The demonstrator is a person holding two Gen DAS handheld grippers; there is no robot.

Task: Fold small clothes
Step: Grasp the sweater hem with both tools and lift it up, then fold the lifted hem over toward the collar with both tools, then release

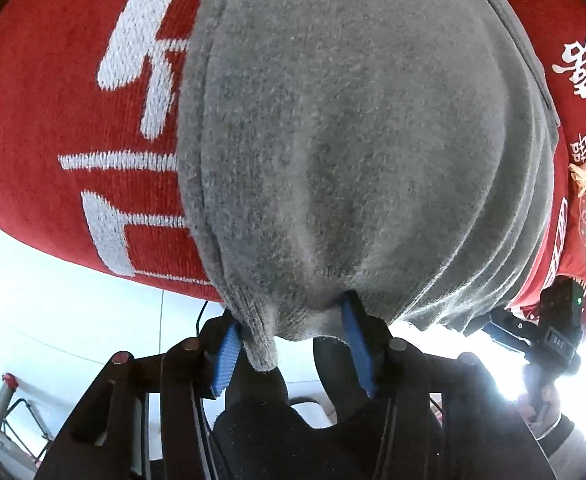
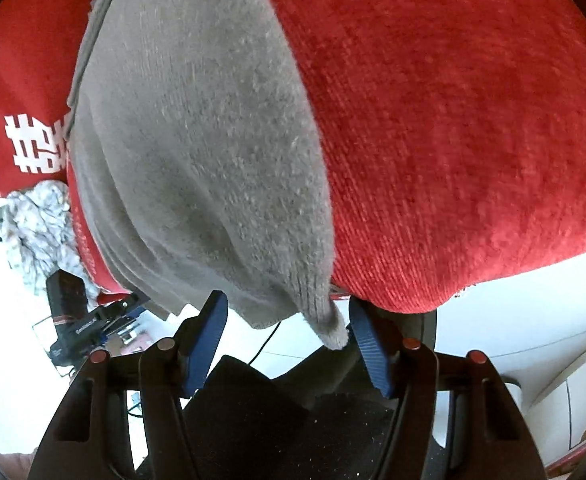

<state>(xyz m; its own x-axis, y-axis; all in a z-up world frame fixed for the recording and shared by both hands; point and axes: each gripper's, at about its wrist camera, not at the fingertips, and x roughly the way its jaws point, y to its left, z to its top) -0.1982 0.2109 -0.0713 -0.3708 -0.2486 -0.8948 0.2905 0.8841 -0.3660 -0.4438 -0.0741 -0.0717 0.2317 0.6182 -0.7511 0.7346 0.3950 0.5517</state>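
Now | grey knit garment fills centre frame, lying on red cloth | left gripper and right gripper both spread, each bracketing a ribbed corner | we judge it soft, light, floppy: we pinch the ribbed hem corners.

Looks like someone's home: a red chenille cover with white wedding characters drapes the furniture, bright pale floor underneath.
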